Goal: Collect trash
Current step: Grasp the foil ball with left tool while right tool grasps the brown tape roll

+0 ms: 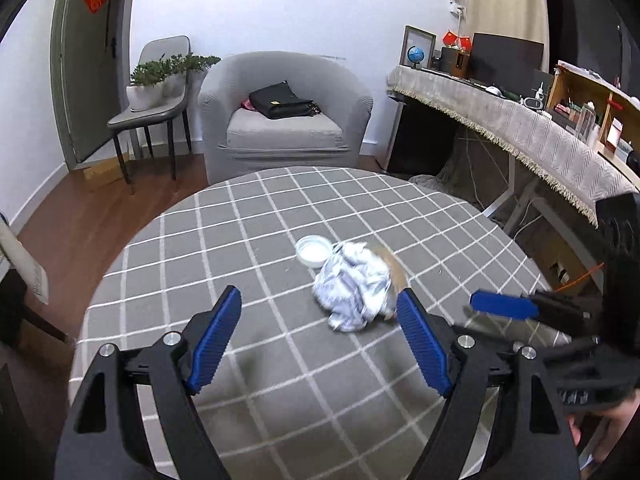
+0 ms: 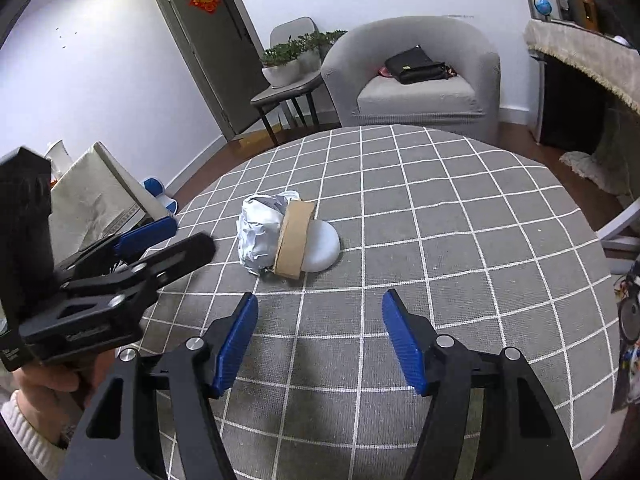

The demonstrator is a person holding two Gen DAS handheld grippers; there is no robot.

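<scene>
My left gripper and right gripper both gaped wide, holding nothing. The crumpled paper, cardboard ring and white lid touched mid-table, edges well apart. Only the right view showed the ring whole. Checked cloth; armchair beyond.

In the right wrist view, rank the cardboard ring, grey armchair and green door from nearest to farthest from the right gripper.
1. Cardboard ring, on the table just ahead of the right gripper.
2. Grey armchair, beyond the table's far edge.
3. Green door, back left wall.
</scene>
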